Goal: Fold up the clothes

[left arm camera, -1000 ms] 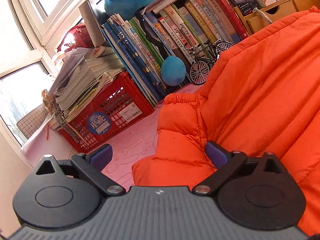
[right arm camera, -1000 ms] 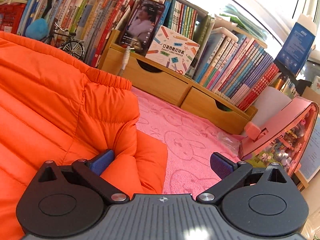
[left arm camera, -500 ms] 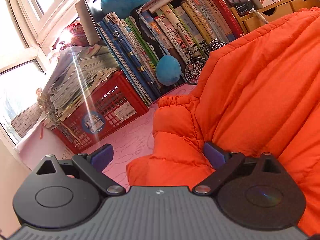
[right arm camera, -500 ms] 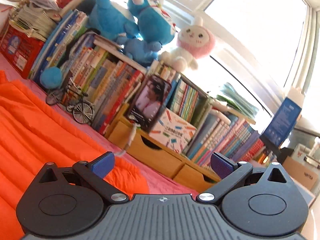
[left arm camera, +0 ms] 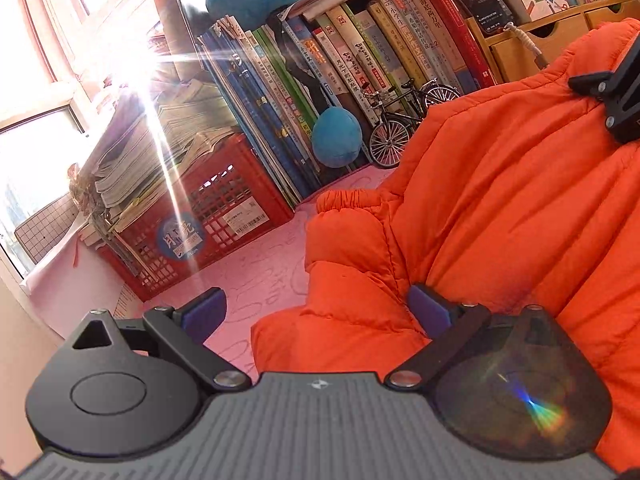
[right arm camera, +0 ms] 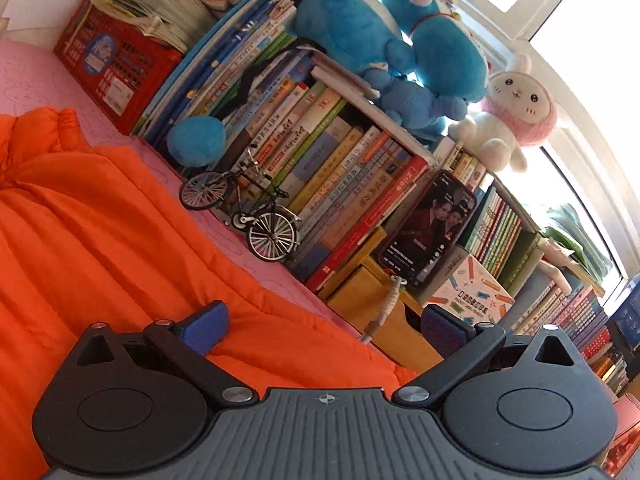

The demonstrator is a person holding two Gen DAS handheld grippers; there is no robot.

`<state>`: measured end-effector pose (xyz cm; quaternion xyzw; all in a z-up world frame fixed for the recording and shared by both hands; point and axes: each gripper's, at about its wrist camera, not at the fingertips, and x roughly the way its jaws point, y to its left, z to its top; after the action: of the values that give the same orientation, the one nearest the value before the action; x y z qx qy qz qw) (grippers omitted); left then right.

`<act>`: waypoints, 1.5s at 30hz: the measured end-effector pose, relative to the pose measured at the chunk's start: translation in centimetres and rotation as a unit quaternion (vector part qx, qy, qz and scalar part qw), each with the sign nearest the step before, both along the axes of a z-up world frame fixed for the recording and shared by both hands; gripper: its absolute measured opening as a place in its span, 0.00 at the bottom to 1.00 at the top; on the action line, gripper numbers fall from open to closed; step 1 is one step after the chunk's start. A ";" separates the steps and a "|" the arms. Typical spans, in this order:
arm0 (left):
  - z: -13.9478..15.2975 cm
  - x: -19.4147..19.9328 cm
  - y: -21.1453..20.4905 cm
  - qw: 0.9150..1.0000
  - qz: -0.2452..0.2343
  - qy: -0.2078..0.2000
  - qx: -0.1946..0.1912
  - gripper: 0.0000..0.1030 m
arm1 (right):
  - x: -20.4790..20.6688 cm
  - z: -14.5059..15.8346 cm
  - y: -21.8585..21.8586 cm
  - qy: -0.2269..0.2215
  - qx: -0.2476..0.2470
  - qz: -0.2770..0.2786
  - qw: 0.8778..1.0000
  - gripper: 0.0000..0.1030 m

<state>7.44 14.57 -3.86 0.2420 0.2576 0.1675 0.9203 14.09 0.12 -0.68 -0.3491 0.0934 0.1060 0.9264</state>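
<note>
An orange puffer jacket [left arm camera: 500,208] lies on a pink cloth-covered table [left arm camera: 256,280]; it also shows in the right wrist view [right arm camera: 100,216]. Its left sleeve with an elastic cuff [left arm camera: 352,200] lies folded at the jacket's left side. My left gripper [left arm camera: 316,312] is open, with the sleeve's near end between its pads. My right gripper [right arm camera: 324,328] is open and empty above the jacket's far edge; part of it shows in the left wrist view [left arm camera: 612,92] at the upper right.
A red crate [left arm camera: 208,224] stacked with papers stands at the left. A row of books [right arm camera: 304,152], a model bicycle [right arm camera: 248,208], a blue ball [right arm camera: 196,140], a wooden drawer unit [right arm camera: 384,312] and plush toys [right arm camera: 400,40] line the table's back.
My right gripper rose from the right sleeve and swung left over the jacket, staying open. My left gripper moved slightly, still open around the left sleeve.
</note>
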 end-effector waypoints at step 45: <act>2.7 1.1 -3.4 0.999 0.027 -0.015 -0.022 1.00 | -4.7 1.0 -5.0 0.025 0.052 0.023 0.998 1.00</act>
<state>8.52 11.17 -1.12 0.2118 0.2533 0.1898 0.9246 9.40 -4.91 0.33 -0.3000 0.1023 0.1409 0.9379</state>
